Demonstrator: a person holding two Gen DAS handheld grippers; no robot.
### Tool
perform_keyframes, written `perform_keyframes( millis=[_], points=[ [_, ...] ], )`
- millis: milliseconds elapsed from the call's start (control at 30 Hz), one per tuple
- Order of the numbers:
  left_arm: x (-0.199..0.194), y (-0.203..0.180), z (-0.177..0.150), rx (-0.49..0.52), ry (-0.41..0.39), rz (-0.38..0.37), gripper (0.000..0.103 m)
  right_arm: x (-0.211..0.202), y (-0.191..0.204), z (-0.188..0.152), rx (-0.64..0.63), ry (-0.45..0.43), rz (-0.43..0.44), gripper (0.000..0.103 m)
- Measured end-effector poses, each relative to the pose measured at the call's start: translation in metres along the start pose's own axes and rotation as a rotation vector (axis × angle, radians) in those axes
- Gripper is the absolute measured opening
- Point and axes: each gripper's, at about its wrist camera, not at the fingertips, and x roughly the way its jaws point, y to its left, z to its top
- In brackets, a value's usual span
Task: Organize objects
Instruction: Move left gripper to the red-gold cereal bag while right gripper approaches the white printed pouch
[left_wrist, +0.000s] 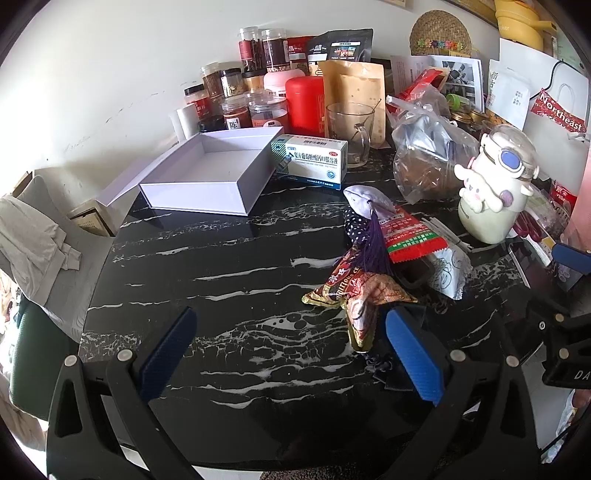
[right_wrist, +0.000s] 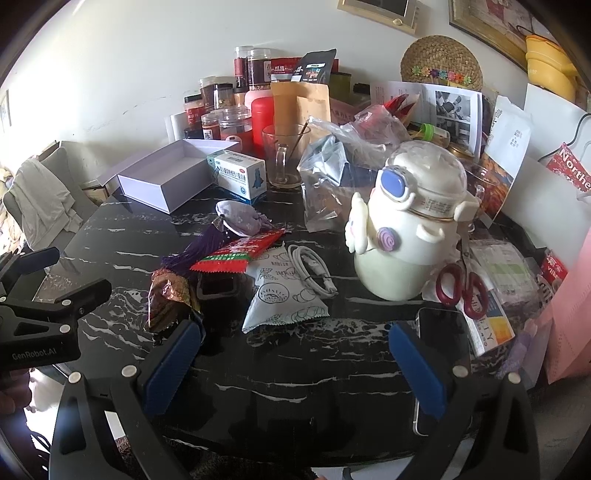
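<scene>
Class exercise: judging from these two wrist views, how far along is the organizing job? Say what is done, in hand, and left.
Done: nothing visible; the white box sits open and empty. In hand: nothing; the left gripper and right gripper are both open above the table. Left: the snack packets, tassel sachet, white cable and scissors lie loose.

A red banner (left_wrist: 559, 115) on a white paper bag at the table's far right reads "Northeast"; the right wrist view cuts it to "Northe". The left gripper's black body (right_wrist: 35, 328) carries "GenRobot.AI" in pale letters. A brown snack packet (left_wrist: 341, 290) shows partial Latin capitals, "RITIOUS CE". The blue-and-white medicine box (left_wrist: 309, 161) bears Chinese print and a small red "OTC" oval. A dark-capped jar (left_wrist: 236, 120) shows one large Chinese character on its label.
</scene>
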Motion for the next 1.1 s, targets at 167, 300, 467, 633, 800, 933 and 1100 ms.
perform_keyframes(
  millis=[167,300,467,633,800,933,1100],
  points=[
    [-0.002,0.000,-0.008,-0.003,0.005,-0.001,0.102,0.000,-0.001,-0.008,0.004,0.004,0.001,0.102],
    [0.000,0.001,-0.013,-0.010,0.018,-0.011,0.102,0.001,-0.001,-0.016,0.006,0.016,0.003,0.102],
    [0.007,0.002,-0.019,-0.013,0.039,-0.027,0.102,0.008,0.002,-0.021,0.001,0.041,0.016,0.102],
    [0.018,0.004,-0.023,-0.021,0.061,-0.042,0.102,0.017,0.005,-0.026,-0.002,0.065,0.037,0.102],
    [0.029,0.003,-0.022,-0.022,0.074,-0.067,0.102,0.027,0.005,-0.025,0.004,0.079,0.055,0.102],
    [0.040,0.000,-0.018,-0.019,0.087,-0.087,0.102,0.037,0.005,-0.022,0.007,0.096,0.074,0.102],
    [0.057,-0.001,-0.011,-0.017,0.110,-0.111,0.102,0.049,0.004,-0.015,0.006,0.103,0.084,0.102]
  ],
)
